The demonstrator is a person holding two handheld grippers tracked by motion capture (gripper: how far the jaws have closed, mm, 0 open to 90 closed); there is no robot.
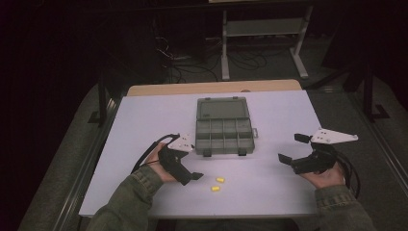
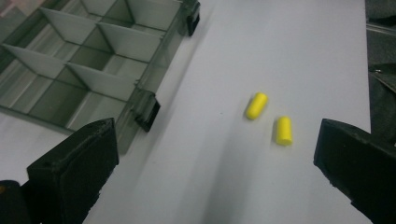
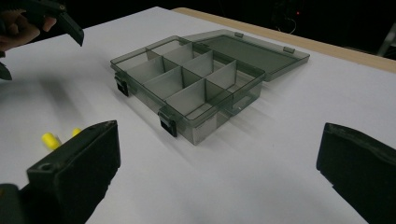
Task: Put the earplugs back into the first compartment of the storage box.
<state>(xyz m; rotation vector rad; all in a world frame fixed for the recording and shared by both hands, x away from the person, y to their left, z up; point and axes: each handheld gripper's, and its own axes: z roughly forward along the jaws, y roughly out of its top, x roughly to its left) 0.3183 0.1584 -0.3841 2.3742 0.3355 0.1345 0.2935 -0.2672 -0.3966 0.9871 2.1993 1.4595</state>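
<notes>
Both sets of jaws gape wide with nothing between them. The left gripper (image 2: 215, 172) hangs over two yellow plugs (image 2: 256, 105) lying close together on the white table (image 1: 144, 125), just in front of the open box (image 1: 224, 126). The right gripper (image 1: 294, 149) waits well off to the box's right.

— What can't you make out around the earplugs (image 3: 50, 140)?

— In your right gripper view, your own near jaw covers most of one plug; only a yellow end peeks out. The left tool (image 3: 37, 28) is cut off by that picture's top left corner.

— And the organiser box (image 2: 84, 60)?

— In your left gripper view, the top and left edges crop it, so you can't see its lid. The nearer plug (image 2: 257, 105) looks slightly blurred there.

— From above?

— Your forearms run off the bottom edge, and the compartments are too small and dim to read.
</notes>
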